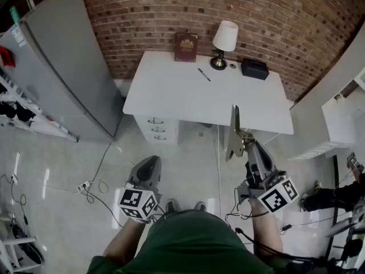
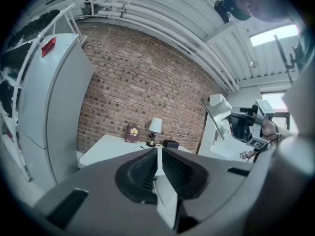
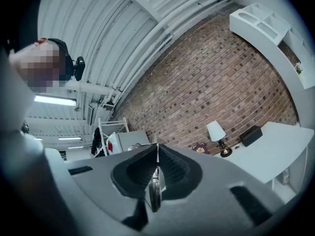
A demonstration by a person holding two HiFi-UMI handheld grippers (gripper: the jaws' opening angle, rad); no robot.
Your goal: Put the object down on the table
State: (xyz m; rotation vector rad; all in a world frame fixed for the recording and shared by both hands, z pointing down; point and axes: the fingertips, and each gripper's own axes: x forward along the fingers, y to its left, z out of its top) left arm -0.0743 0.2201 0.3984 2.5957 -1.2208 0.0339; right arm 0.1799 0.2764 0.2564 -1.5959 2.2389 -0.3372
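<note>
My right gripper [image 1: 246, 144] is shut on a thin flat grey panel [image 1: 234, 131]. It holds the panel upright and edge-on in the air, just in front of the white table [image 1: 171, 90]. In the right gripper view the panel's edge [image 3: 155, 193] runs down between the closed pads of the right gripper [image 3: 157, 166]. The left gripper view shows the same panel [image 2: 215, 116] sticking up from the right gripper [image 2: 241, 124]. My left gripper [image 1: 149, 164] hangs lower left over the floor, jaws shut with nothing in them [image 2: 157, 163].
On the table's far edge are a dark red book [image 1: 186, 47], a white-shaded lamp [image 1: 224, 41], a black box [image 1: 254, 68] and a pen [image 1: 204, 74]. White drawers [image 1: 157, 129] sit under the table. A grey fridge [image 1: 63, 67] stands left, with cables [image 1: 94, 184] on the floor.
</note>
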